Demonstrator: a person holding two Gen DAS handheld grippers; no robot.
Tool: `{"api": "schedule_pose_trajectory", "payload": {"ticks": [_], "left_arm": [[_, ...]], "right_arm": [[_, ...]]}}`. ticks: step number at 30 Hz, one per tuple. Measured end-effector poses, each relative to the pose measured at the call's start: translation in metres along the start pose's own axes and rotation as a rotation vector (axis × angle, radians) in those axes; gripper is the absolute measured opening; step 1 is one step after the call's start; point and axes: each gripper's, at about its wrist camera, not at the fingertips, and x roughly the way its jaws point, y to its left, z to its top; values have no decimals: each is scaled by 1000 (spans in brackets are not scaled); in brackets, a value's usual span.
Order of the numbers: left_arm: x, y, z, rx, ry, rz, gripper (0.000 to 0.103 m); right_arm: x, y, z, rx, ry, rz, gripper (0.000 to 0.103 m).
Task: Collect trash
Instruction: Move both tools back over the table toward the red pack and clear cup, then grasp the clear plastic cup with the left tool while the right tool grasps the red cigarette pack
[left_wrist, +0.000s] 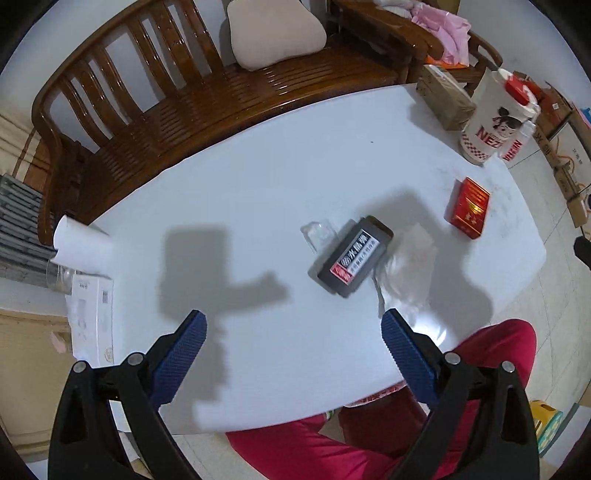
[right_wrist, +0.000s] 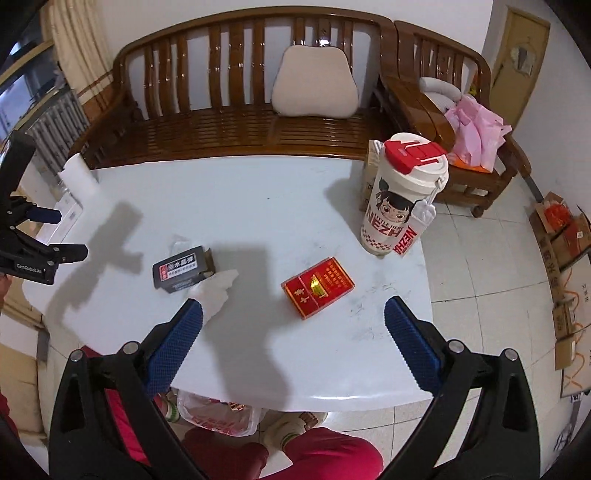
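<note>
On the white table (left_wrist: 258, 177) lie a dark grey box (left_wrist: 351, 256) with a red and white label, a crumpled white tissue (left_wrist: 410, 266), a clear plastic wrapper (left_wrist: 318, 232) and a red cigarette pack (left_wrist: 468, 207). My left gripper (left_wrist: 293, 354) hangs open high above the table's near edge, nothing between its blue pads. My right gripper (right_wrist: 293, 332) is also open and empty, above the near edge, with the red pack (right_wrist: 318, 288) just beyond its fingers. The grey box (right_wrist: 183, 274) and tissue (right_wrist: 214, 291) lie left of it. The left gripper (right_wrist: 40, 236) shows at the right view's left edge.
A tall white cup with a red lid (right_wrist: 400, 199) stands at the table's far right, a brown box (left_wrist: 445, 98) behind it. A wooden bench (right_wrist: 240, 125) with a cushion runs behind the table. A plastic bag (right_wrist: 218, 415) sits under the near edge by the person's red trousers (right_wrist: 325, 454).
</note>
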Motion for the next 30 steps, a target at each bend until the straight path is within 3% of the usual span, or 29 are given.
{"api": "schedule_pose_trajectory", "payload": {"ticks": [12, 30], "left_arm": [[59, 2, 43, -58, 107, -31, 93], [110, -8, 71, -95, 120, -38, 93]], "right_arm": [[67, -22, 24, 137, 153, -36, 96], [173, -43, 13, 292, 368, -63, 96]]}}
